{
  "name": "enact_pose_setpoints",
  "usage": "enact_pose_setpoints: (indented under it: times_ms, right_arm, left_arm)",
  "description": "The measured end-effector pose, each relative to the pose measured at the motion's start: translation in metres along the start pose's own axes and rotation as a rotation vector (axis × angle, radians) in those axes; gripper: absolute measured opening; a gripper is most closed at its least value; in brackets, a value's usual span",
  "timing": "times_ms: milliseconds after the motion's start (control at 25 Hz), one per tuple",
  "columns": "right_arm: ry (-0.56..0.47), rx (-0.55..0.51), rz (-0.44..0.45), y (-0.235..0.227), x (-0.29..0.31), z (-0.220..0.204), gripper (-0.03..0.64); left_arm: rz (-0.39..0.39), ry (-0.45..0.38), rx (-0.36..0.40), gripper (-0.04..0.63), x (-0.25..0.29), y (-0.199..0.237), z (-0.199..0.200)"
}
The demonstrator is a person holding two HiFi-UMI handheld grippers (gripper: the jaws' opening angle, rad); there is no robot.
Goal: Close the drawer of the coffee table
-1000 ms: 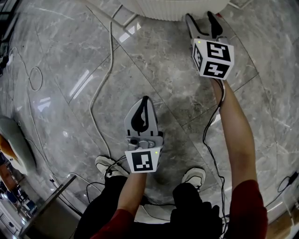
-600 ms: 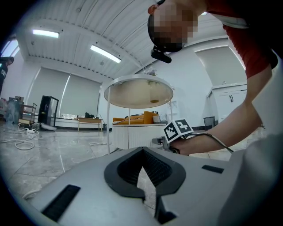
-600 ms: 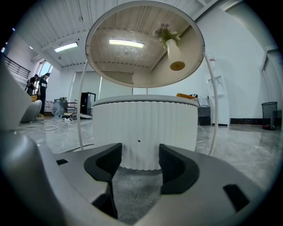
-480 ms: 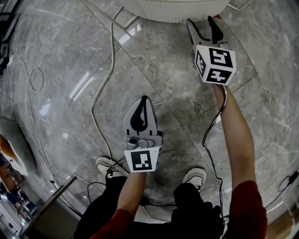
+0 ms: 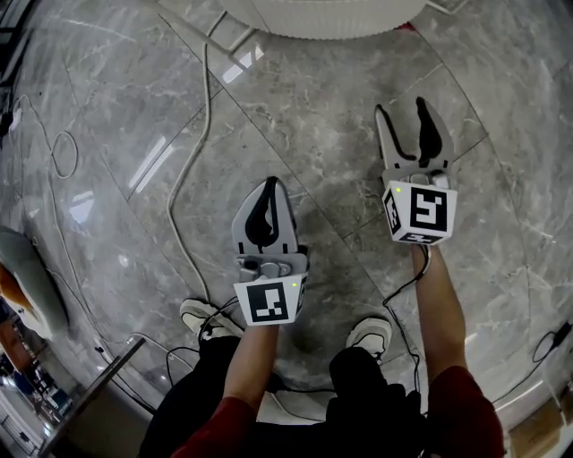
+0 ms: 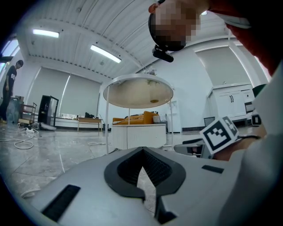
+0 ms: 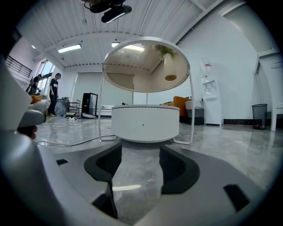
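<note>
The coffee table (image 5: 331, 16) is cut off by the head view's top edge. Only the near curve of its ribbed white body shows there, with the round top and the legs out of frame. In the right gripper view the whole table stands in sight, yet on its ribbed front (image 7: 143, 126) the drawer's outline is too fine to tell — only a tiny dark dot shows. At that view's left edge two standing people (image 7: 54, 93) are too small to make out, and in the head view a white cable (image 5: 191, 170) runs out past the top edge.
</note>
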State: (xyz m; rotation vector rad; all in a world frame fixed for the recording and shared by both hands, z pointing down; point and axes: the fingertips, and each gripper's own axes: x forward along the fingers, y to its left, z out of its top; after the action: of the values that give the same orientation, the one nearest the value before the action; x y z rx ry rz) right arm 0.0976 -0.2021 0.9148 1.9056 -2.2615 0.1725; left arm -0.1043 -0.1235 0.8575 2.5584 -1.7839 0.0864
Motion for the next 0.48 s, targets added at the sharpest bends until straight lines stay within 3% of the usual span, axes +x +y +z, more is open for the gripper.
enact_pose_setpoints:
  times_ms: [280,480]
  right_arm:
    - [0.058,-0.032,-0.01,0.01,-0.089,-0.029,0.27]
    - [0.059,0.002,-0.051,-0.002,-0.116,-0.03,0.27]
  left_arm:
    - [-0.004,-0.021,-0.006,0.009,0.001,-0.004,0.003]
    - [-0.009,-0.005,0.0,0.009,0.001,-0.007,0.001]
